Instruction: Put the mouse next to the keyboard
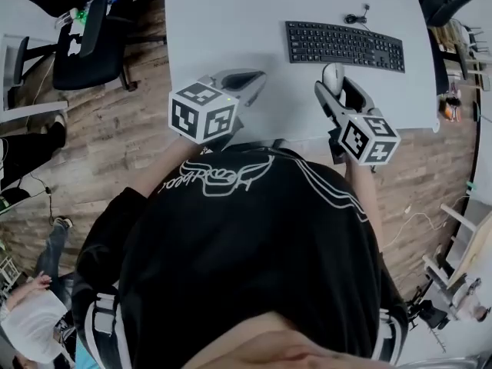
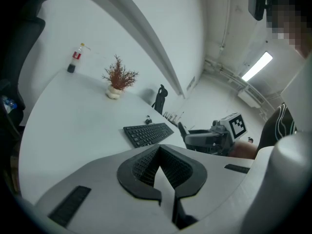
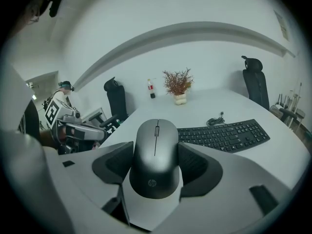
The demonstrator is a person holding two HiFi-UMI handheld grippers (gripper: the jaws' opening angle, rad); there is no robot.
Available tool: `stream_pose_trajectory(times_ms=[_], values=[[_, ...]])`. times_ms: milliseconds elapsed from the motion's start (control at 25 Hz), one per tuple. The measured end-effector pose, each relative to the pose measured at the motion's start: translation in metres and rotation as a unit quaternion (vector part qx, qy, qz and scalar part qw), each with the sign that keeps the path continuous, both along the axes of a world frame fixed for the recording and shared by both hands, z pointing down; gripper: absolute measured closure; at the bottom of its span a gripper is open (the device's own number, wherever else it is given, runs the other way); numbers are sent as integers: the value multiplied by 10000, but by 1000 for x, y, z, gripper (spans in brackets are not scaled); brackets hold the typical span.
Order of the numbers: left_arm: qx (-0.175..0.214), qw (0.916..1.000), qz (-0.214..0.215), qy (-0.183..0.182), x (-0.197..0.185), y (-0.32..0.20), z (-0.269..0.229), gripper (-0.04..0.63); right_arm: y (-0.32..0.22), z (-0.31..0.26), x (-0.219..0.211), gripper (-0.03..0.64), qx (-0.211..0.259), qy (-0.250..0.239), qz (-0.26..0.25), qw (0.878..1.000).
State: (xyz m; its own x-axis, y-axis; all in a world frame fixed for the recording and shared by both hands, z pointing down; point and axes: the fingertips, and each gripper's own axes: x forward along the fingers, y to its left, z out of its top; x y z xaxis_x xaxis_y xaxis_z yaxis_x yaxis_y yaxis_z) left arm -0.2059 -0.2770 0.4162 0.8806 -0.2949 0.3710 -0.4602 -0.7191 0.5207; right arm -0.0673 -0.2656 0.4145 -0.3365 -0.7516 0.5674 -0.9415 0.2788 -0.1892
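Just on the near side of the keyboard (image 1: pixel 344 45), our right gripper (image 1: pixel 336 91) is clamping the mouse (image 3: pixel 156 155) between its two jaws, the pads pressing its flanks. We cannot tell whether the mouse is touching the table (image 1: pixel 223 21). Left of the keyboard and nearer us, our left gripper (image 2: pixel 161 172) is hovering with its jaws closed together on nothing. The keyboard is lying flat on the pale grey table, with its coiled cable (image 1: pixel 355 17) just behind it. Far beyond the keyboard, a potted dried plant (image 3: pixel 178 84) and a small bottle (image 3: pixel 150 88) are standing on the table. A black office chair (image 3: pixel 254 82) is standing past the keyboard's right end, and wood-plank floor (image 1: pixel 131 129) is showing around the table.
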Motion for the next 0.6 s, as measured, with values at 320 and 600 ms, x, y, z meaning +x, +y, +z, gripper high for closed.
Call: stream_pose_trajectory(times_ms=[320,600], values=[[61,9999,-116,-40,5,10,-10,588,13,-8,7,339,102,-269,-47,9996],[128,9998,-140,-81,44,29,-18,588,30,-16,44,339,246,-354,-39,9991]])
